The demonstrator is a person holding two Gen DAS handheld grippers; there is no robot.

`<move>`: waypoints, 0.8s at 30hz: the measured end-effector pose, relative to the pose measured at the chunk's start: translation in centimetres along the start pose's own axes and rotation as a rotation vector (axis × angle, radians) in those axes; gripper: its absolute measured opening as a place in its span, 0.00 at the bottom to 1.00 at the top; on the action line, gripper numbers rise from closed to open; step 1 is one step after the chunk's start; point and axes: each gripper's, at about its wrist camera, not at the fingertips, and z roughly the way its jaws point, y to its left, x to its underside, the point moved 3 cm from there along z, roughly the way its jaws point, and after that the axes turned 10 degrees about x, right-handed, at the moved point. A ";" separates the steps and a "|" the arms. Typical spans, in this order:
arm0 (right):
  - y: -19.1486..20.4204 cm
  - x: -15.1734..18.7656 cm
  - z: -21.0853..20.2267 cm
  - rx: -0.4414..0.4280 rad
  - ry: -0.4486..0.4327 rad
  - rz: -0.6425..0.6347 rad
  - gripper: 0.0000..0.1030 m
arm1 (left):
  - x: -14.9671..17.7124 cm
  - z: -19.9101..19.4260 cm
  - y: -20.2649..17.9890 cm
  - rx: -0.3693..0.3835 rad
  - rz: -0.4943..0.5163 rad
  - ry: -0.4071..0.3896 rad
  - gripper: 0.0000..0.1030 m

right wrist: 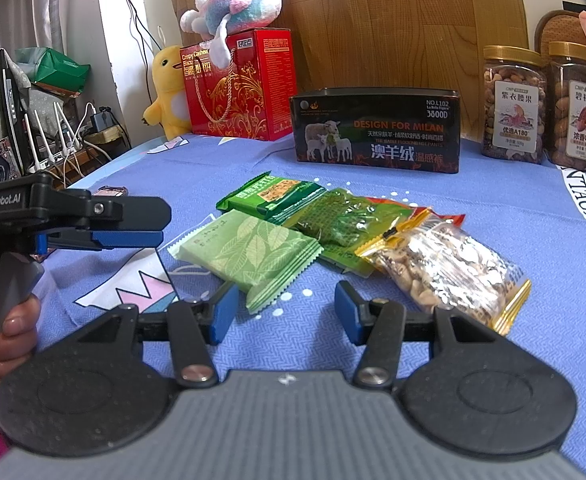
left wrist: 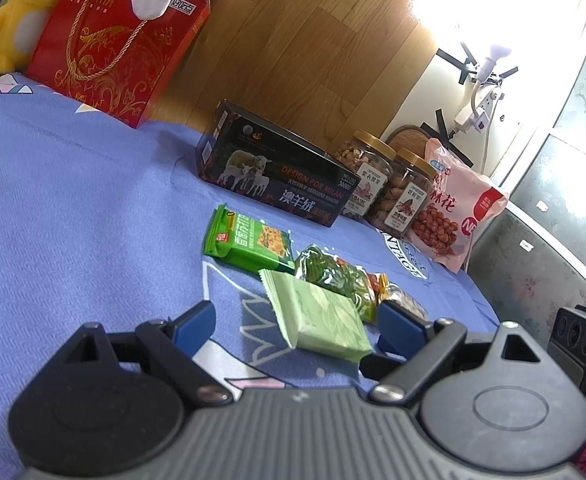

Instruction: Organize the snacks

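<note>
Right now my right gripper [right wrist: 284, 312] sits low over the blue cloth [right wrist: 533, 264] with its jaws parted and nothing between them. The pale leaf-print packet [right wrist: 253, 258] lies just beyond, at about eleven o'clock from the gap, its crimped edge nearest me. My left gripper [left wrist: 296, 322] gapes wide and empty too, with that same packet lying between its fingers but not touched. Further out, at one o'clock in the right view, lie the nut bag [right wrist: 449, 264], the dark green bag [right wrist: 341, 220] and the green cracker pack [right wrist: 277, 198], overlapping. The black tin [right wrist: 377, 132] stands at twelve. I judge the leaf packet is first: I'd close on its thick middle, not the flimsy crimp, and lift straight so the neighbours stay put.
</note>
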 end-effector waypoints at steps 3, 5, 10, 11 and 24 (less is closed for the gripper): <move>0.0 0.0 0.0 0.000 0.000 0.000 0.54 | 0.0 0.0 0.0 0.000 -0.001 0.000 0.88; 0.0 0.0 0.0 0.000 0.000 0.000 0.54 | 0.0 0.0 0.0 0.000 -0.001 0.001 0.88; 0.0 0.0 0.0 0.000 0.000 0.000 0.54 | 0.0 0.0 0.1 0.000 -0.001 0.001 0.88; 0.0 0.0 0.0 0.000 0.000 0.000 0.54 | 0.1 0.1 0.1 -0.001 -0.001 0.002 0.88; 0.2 0.1 0.0 0.016 0.001 -0.021 0.54 | -0.1 -0.2 0.4 0.064 -0.029 0.010 0.88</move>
